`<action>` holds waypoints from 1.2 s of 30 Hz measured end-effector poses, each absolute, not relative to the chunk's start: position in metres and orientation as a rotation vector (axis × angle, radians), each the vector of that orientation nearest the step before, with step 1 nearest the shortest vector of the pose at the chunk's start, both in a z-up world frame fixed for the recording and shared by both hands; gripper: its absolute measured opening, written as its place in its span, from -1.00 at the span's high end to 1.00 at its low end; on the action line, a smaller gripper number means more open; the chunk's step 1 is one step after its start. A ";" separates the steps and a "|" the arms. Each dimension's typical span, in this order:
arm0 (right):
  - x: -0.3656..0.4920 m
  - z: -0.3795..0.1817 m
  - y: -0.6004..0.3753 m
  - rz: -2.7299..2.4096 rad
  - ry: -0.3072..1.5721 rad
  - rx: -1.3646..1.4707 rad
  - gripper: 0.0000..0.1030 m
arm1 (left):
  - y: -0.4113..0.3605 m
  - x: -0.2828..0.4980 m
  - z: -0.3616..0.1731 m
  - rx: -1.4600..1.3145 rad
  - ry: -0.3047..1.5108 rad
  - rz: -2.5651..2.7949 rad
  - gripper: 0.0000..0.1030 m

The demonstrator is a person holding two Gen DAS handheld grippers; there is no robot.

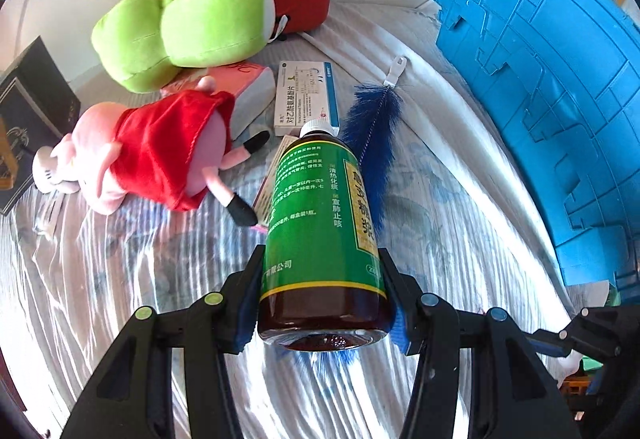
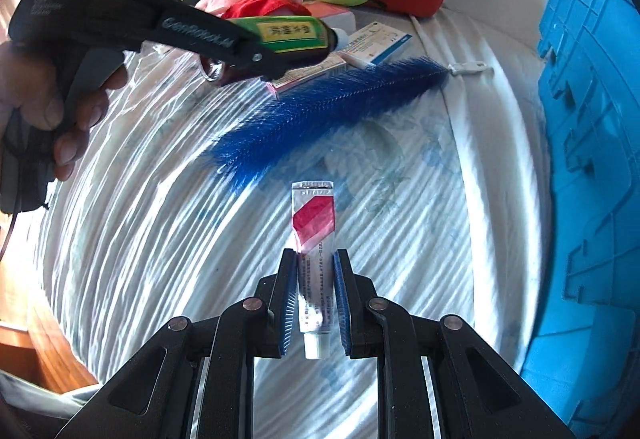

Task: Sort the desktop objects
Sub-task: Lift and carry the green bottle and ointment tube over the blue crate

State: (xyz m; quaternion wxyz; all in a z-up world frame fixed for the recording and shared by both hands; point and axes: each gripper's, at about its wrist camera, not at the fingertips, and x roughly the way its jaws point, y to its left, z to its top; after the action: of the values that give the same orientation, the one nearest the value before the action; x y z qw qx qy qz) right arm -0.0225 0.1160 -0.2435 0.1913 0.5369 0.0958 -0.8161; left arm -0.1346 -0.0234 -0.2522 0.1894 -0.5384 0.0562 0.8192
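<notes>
Bottles and tubes are both riding in hand: the left tool (image 1: 324, 299) is gripping a brown glass syrup bottle with a green Chinese-lettered label (image 1: 320, 223), its long axis running straight ahead of the jaws, white cap farthest away. The right tool (image 2: 314, 299) is clamping a slim white ointment tube with a red band (image 2: 314, 259), crimped end forward, print too small to read. Blue plastic crate (image 2: 592, 143) is lying to the right of both tools, nearer the right one; "GenRobot.AI" is showing on the left tool's body.

The blue crate (image 1: 552, 87) runs off the right edge in both views, so its inside stays unseen. The syrup bottle (image 1: 320, 223) covers the middle of the blue brush (image 1: 372, 143) and most of a box (image 1: 276, 179) beneath it. The small print on the ointment tube (image 2: 314, 259) is too fine to read.
</notes>
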 end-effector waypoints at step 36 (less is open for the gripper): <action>-0.017 -0.094 0.116 -2.372 0.225 1.336 0.65 | -0.057 -0.047 -0.108 -1.341 0.162 2.557 0.01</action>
State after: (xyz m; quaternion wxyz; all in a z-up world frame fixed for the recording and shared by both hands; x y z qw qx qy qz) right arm -0.0169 0.1162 -0.0945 0.2038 0.4788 0.0806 -0.8501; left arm -0.0468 -0.0569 -0.1082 0.1243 -0.4601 0.0556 0.8774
